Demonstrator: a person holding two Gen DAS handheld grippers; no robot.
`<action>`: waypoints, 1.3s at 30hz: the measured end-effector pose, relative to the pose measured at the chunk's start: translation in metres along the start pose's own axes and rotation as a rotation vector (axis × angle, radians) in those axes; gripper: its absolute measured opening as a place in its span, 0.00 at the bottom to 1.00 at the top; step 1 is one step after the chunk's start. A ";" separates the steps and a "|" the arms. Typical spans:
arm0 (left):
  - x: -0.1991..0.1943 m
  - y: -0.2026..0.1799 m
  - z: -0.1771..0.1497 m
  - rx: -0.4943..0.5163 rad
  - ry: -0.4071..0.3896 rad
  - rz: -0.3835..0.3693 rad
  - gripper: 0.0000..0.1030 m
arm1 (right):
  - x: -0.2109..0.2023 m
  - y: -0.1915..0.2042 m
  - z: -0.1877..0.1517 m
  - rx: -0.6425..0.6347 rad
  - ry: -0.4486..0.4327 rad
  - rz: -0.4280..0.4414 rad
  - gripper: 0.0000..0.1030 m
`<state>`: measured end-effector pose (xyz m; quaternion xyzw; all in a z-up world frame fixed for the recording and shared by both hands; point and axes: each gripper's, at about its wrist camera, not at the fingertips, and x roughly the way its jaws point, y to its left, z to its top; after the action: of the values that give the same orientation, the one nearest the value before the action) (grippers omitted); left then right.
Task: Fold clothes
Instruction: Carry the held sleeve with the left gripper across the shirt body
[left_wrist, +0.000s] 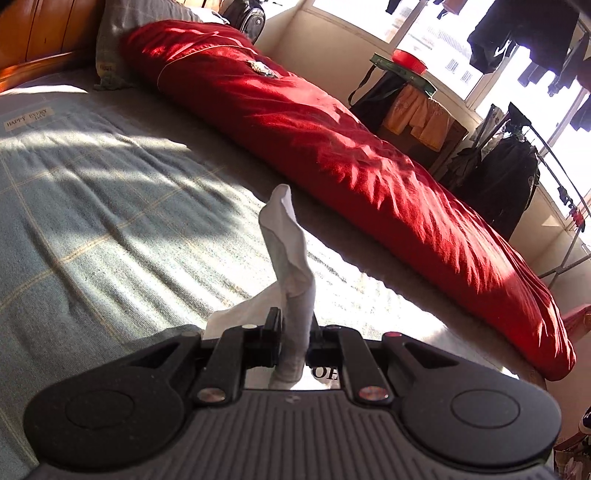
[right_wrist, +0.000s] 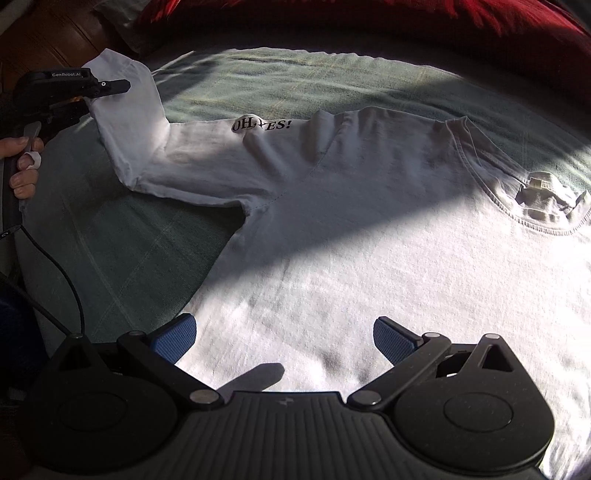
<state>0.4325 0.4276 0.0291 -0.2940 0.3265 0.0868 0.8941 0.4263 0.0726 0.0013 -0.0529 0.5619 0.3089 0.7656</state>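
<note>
Folding a sleeve inward: left tool (right_wrist: 110, 88) clamped on sleeve (right_wrist: 127, 122) at upper left, right tool (right_wrist: 284, 338) wide and empty over white T-shirt (right_wrist: 369, 258) spread on bed (right_wrist: 122, 258); next, likely laying sleeve across chest.

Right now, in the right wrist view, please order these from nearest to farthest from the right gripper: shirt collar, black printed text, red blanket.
From the right gripper:
1. Shirt collar, at right on the shirt.
2. Black printed text, farther up, at a fold.
3. Red blanket, along the top edge.
</note>
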 end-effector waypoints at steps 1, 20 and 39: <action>0.002 -0.005 -0.001 -0.010 0.010 -0.014 0.10 | -0.002 -0.001 -0.002 -0.014 -0.003 -0.006 1.00; 0.035 -0.156 -0.042 0.035 0.068 -0.151 0.10 | -0.041 -0.082 -0.060 0.032 -0.062 0.052 1.00; 0.064 -0.248 -0.121 0.241 0.161 -0.233 0.10 | -0.068 -0.147 -0.097 0.125 -0.061 0.022 1.00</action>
<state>0.5034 0.1530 0.0306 -0.2263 0.3688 -0.0809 0.8979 0.4120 -0.1154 -0.0124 0.0105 0.5570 0.2830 0.7807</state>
